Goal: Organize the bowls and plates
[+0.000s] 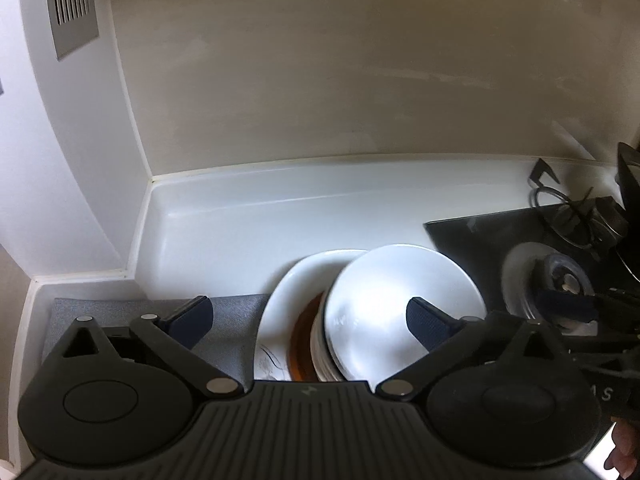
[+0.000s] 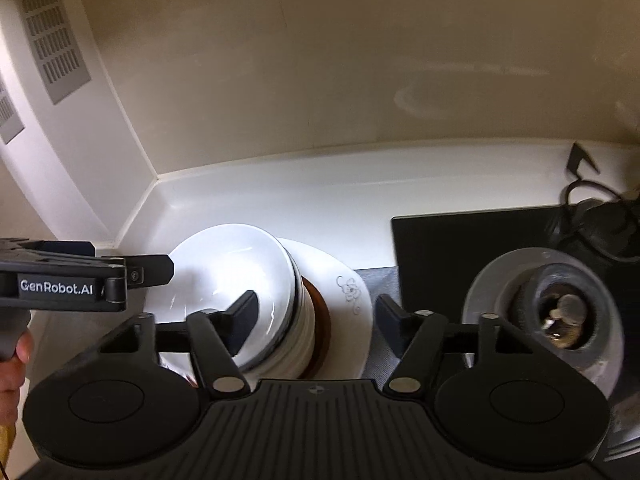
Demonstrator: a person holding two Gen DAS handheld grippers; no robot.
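Observation:
A stack of white bowls (image 1: 400,300) (image 2: 240,264) sits in a brown dish (image 1: 304,332) (image 2: 320,312), on a large white plate (image 1: 280,308) (image 2: 340,276) with a grey line pattern. My left gripper (image 1: 310,318) is open wide above the stack's left side, with nothing between its jaws. In the right wrist view one of its fingers (image 2: 154,272) reaches over the top bowl's left rim. My right gripper (image 2: 316,320) is open. One jaw hangs over the top bowl's inside and the other over the plate's right edge; the pads touch nothing.
The plate rests on a grey mat (image 1: 236,320) on a white counter (image 1: 280,216) in a wall corner. A black glass hob (image 2: 460,248) with a burner (image 2: 560,312) and pan support (image 2: 592,216) lies close on the right. A hand (image 2: 16,360) holds the left gripper.

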